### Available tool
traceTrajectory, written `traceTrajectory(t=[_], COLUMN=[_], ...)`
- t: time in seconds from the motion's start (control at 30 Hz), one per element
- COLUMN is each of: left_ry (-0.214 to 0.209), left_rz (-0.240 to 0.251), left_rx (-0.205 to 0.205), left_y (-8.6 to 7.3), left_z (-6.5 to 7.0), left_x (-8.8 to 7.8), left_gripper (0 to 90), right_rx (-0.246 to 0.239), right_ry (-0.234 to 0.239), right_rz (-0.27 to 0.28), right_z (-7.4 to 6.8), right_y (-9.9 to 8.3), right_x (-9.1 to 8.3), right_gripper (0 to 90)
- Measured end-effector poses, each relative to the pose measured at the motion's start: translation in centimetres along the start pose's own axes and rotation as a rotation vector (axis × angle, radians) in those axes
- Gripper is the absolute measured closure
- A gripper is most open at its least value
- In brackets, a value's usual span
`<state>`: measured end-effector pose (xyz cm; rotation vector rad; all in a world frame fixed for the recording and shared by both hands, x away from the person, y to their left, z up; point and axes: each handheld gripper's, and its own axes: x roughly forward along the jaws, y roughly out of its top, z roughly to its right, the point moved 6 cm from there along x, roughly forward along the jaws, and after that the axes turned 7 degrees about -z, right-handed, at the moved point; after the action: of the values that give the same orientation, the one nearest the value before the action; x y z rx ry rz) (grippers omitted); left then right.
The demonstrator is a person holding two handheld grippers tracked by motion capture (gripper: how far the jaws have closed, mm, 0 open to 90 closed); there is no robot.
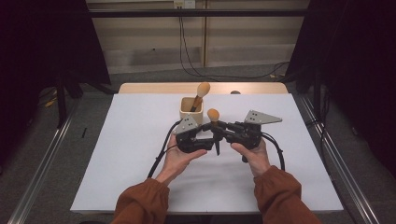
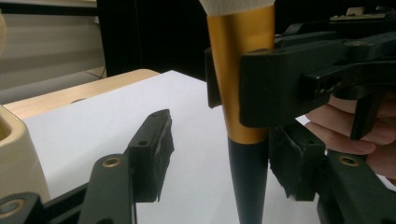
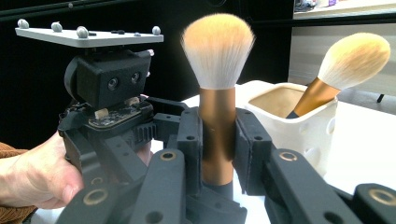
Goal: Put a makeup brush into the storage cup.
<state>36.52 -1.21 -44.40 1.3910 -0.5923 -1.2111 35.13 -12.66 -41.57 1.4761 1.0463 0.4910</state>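
Observation:
A makeup brush with pale bristles, a gold ferrule and a black handle stands upright above the white sheet. My right gripper is shut on the gold ferrule. My left gripper faces it from the other side, its jaws astride the black handle lower down. The left pad stands well clear of the handle, and the right pad sits close beside it. In the high view both grippers meet at the brush mid-table. A second brush leans in a cream cup just behind.
A white sheet covers the wooden table. The cream cup stands close behind the left gripper. Dark curtains flank the table, and cables run across the floor beyond it.

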Motion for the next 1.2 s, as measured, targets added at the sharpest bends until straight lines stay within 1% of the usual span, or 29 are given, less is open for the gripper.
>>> traceTrajectory(t=[0.03,0.1,0.17,0.2,0.23,0.33,0.37,0.4,0.43,0.47,0.53,0.57,0.7,0.73,0.8,0.9,1.1,1.2], left_ry=[-0.008,-0.02,-0.02,-0.044,-0.044,-0.056,-0.058,-0.06,-0.055,-0.045,-0.057,-0.051,-0.049,-0.043,-0.051,-0.052,-0.056,-0.046], left_rz=[0.0,0.0,0.003,0.004,0.002,0.004,0.005,0.006,0.007,0.007,0.003,-0.002,-0.018,-0.017,-0.02,-0.028,-0.04,-0.051], left_rx=[-0.006,-0.002,0.003,-0.012,-0.014,-0.014,-0.006,-0.013,-0.013,-0.003,-0.013,-0.006,-0.009,-0.001,-0.007,-0.001,-0.008,-0.006], left_y=[-0.01,-0.02,0.03,0.02,0.01,0.0,0.02,0.05,0.11,0.15,0.18,0.18,0.09,0.09,0.09,0.08,-0.01,-0.06], left_z=[0.03,0.12,0.16,0.3,0.32,0.41,0.48,0.55,0.56,0.53,0.51,0.52,0.43,0.43,0.42,0.38,0.3,0.08], left_x=[0.03,0.05,-0.04,0.0,0.02,0.1,0.07,0.09,0.09,0.06,0.07,0.05,-0.02,-0.05,-0.07,-0.13,-0.05,-0.14], left_gripper=[46.6,52.4,57.8,61.4,63.9,67.3,70.6,72.5,72.9,73.6,73.9,74.1,74.2,74.3,74.3,74.3,74.4,74.4], right_rx=[0.001,0.001,0.002,0.002,0.001,0.001,0.001,0.0,0.002,0.0,-0.001,-0.001,-0.003,-0.002,-0.002,-0.001,-0.003,-0.004], right_ry=[-0.001,-0.004,-0.008,-0.01,-0.009,-0.012,-0.013,-0.014,-0.012,-0.013,-0.014,-0.013,-0.01,-0.009,-0.007,-0.004,-0.015,-0.016], right_rz=[0.0,-0.001,0.001,0.005,0.005,0.003,0.002,0.005,0.006,0.007,0.009,0.009,0.004,0.003,0.003,-0.001,-0.006,-0.001], right_z=[0.01,0.03,0.09,0.1,0.1,0.14,0.18,0.22,0.22,0.23,0.26,0.26,0.27,0.27,0.26,0.23,0.25,0.3], right_y=[-0.02,-0.03,-0.03,0.01,0.04,-0.01,-0.02,-0.02,0.01,0.03,0.09,0.06,-0.05,-0.06,-0.06,-0.07,-0.11,0.02], right_x=[-0.01,0.0,-0.03,-0.06,-0.07,-0.1,-0.12,-0.15,-0.19,-0.22,-0.31,-0.33,-0.21,-0.18,-0.16,-0.17,-0.13,-0.26], right_gripper=[74.8,74.8,74.8,74.8,74.8,74.8,74.7,74.7,74.7,74.7,74.7,74.7,74.7,74.6,74.5,74.4,73.8,71.3])
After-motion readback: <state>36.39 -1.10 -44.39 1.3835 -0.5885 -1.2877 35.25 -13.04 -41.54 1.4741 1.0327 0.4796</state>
